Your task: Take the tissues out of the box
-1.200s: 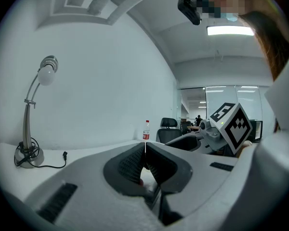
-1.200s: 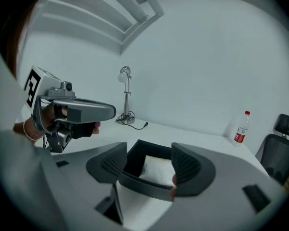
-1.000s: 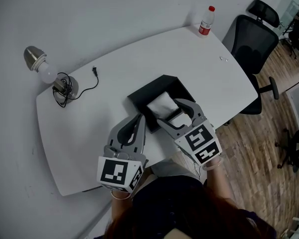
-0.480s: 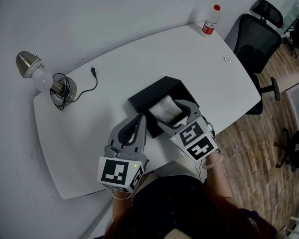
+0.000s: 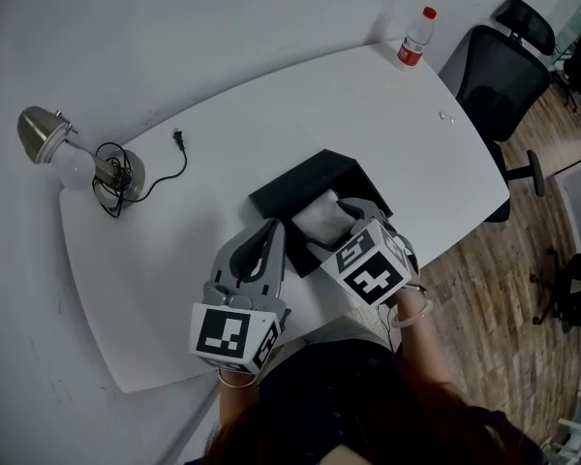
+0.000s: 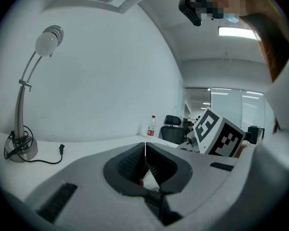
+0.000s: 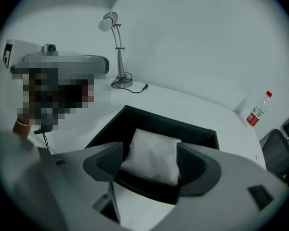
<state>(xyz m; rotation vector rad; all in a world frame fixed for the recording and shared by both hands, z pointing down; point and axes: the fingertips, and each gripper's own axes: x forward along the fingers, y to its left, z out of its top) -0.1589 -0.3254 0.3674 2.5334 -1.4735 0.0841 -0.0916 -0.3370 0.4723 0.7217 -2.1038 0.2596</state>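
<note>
Straddling the white tissues (image 7: 153,146), the right tongs (image 7: 150,160) stand wide, having just been opening, a pad at each side without pressing; the left tongs (image 6: 145,150) are closed on nothing. The tissues lie flat in the black box (image 7: 135,117) on the bench (image 5: 223,153), long axis running away from the tongs. The far bottle (image 7: 258,110) has a red label, unreadable.

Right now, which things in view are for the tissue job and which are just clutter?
Job: black box; tissues inside it; right gripper (jaws have just been opening, tissues between them, unpinched); left gripper (shut, empty).
Clutter: desk lamp; power cord; water bottle; office chair.
</note>
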